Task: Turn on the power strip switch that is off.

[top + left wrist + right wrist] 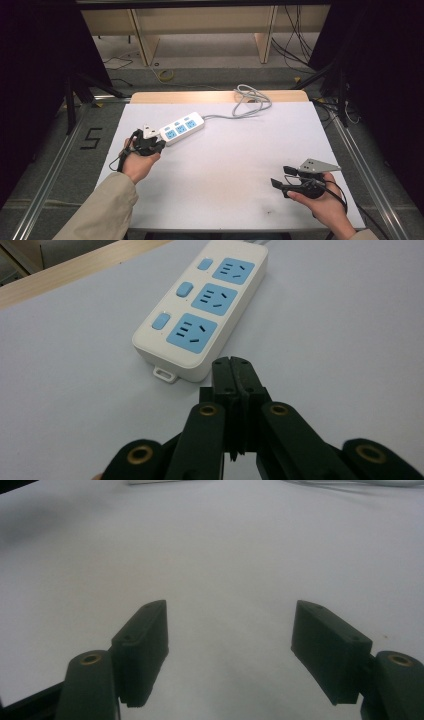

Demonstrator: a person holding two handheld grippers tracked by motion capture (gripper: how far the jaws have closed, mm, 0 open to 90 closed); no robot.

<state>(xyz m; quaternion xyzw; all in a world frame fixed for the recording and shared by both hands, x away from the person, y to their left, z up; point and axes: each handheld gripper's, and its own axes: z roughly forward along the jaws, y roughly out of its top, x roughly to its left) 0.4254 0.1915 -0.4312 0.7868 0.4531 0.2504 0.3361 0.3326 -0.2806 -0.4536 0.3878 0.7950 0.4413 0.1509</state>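
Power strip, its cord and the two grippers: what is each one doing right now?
Power strip: flat on the table, all three sockets empty.
Cord: loosely looped at the table's far edge.
Left gripper: jaws shut, nothing between them, just short of the strip.
Right gripper: jaws open, empty.

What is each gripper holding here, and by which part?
Nothing is held. The left gripper has its jaws shut on nothing, just short of the near end of the power strip. The right gripper is open over bare table.
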